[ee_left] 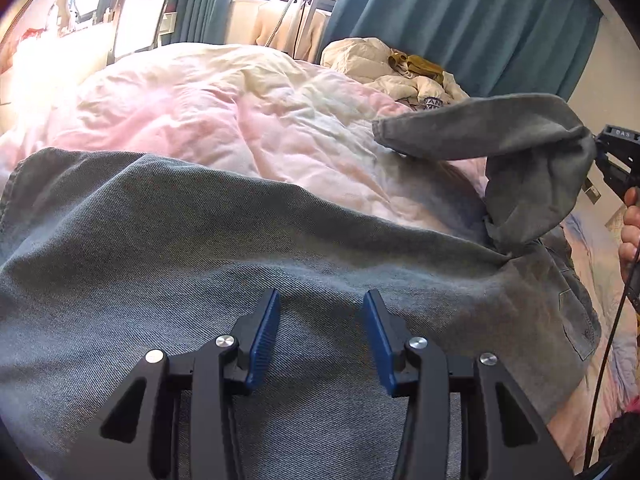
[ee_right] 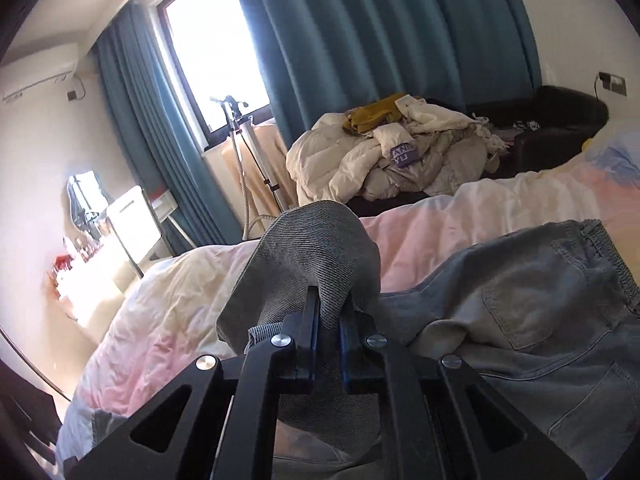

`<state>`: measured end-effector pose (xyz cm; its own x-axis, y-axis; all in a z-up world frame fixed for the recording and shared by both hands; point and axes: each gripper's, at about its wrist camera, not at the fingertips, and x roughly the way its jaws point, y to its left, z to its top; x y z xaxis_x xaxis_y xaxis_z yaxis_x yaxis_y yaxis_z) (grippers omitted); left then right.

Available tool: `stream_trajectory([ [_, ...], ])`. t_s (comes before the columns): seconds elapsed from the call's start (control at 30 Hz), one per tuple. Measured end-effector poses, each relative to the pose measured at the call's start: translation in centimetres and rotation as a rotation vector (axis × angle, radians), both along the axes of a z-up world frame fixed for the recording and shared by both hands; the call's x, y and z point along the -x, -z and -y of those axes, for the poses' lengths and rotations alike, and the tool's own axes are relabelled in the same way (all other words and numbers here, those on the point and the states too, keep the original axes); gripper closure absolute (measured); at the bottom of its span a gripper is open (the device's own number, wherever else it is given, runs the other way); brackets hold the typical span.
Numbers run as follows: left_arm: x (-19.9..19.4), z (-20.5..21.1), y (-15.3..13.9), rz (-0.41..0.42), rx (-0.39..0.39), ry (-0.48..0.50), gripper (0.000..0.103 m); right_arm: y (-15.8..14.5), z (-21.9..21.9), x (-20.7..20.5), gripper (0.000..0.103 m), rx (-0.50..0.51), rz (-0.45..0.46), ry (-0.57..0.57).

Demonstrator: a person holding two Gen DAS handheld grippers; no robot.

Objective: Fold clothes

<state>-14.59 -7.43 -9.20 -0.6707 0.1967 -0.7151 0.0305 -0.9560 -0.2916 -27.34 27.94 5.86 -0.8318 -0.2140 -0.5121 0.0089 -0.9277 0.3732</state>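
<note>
Grey-blue denim jeans (ee_left: 200, 260) lie spread on the bed, with back pockets showing in the right wrist view (ee_right: 540, 300). My left gripper (ee_left: 322, 294) hovers low over the denim, its blue pads (ee_left: 264, 336) apart and nothing pinched between them. My right gripper (ee_right: 330, 300) is shut on a fold of one trouser leg (ee_right: 312, 248). That leg is lifted off the bed and hangs bent, its hem (ee_left: 384, 128) pointing left. A person's hand (ee_left: 632, 232) holds the right gripper's handle at the right edge.
A rumpled pink and white duvet (ee_left: 240, 120) covers the bed. A heap of cream and mustard clothes (ee_right: 380, 160) sits at the far side beside a black armchair (ee_right: 560, 120). Teal curtains (ee_right: 360, 40), a stand (ee_right: 240, 140) and a white chair (ee_left: 140, 20) line the window wall.
</note>
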Motion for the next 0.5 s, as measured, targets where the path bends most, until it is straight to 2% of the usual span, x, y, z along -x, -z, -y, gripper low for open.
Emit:
stream_trajectory([
  [0.07,0.0,-0.1,0.1,-0.001,0.003,-0.002,0.059,1.0,-3.0,-0.3,0.096,0.043,0.03,0.02],
  [0.17,0.1,-0.1,0.2,-0.002,-0.006,-0.008,0.059,3.7,-6.6,-1.0,0.096,0.054,0.087,0.042],
  [0.4,0.5,-0.5,0.3,-0.012,-0.014,-0.007,0.059,13.0,-12.0,-2.6,0.094,0.114,0.261,0.113],
  [0.5,0.6,-1.1,0.3,-0.013,0.018,0.005,0.059,14.2,-12.8,-2.8,0.093,0.096,0.285,0.102],
])
